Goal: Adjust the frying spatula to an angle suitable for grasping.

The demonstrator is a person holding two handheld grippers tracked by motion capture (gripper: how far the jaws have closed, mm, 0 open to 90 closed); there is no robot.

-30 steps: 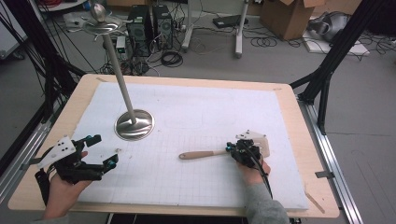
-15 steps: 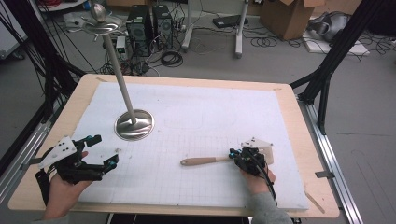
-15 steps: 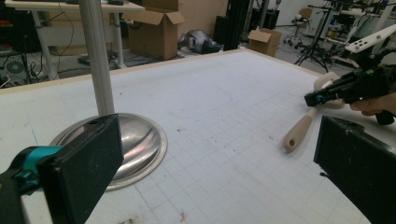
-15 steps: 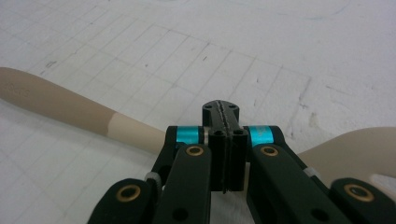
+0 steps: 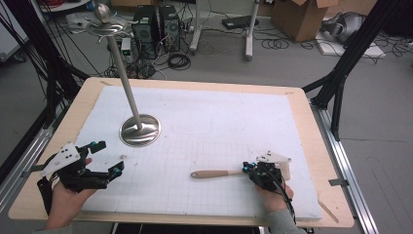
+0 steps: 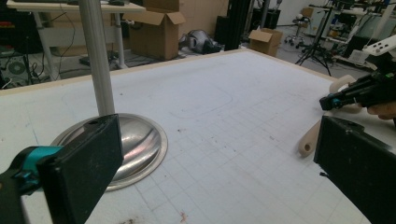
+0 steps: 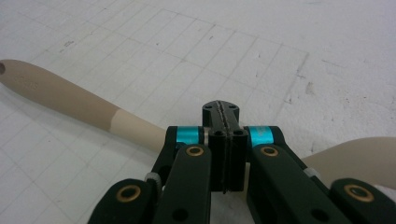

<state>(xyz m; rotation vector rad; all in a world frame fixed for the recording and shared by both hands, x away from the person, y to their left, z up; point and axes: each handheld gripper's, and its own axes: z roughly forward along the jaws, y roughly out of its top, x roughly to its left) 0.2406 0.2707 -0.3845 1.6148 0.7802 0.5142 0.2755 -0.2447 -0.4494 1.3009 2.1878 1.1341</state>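
White mat lies open — spatula beside right tool.

Lab/workshop – cardboard boxes, PC towers, loose cables on floor, black rig frame by tabletop.

You have open desk across the far right corner and the whole middle. The metal stand rises near the far left corner, and the wooden spatula lies along the near edge, blocking a low sweep there.
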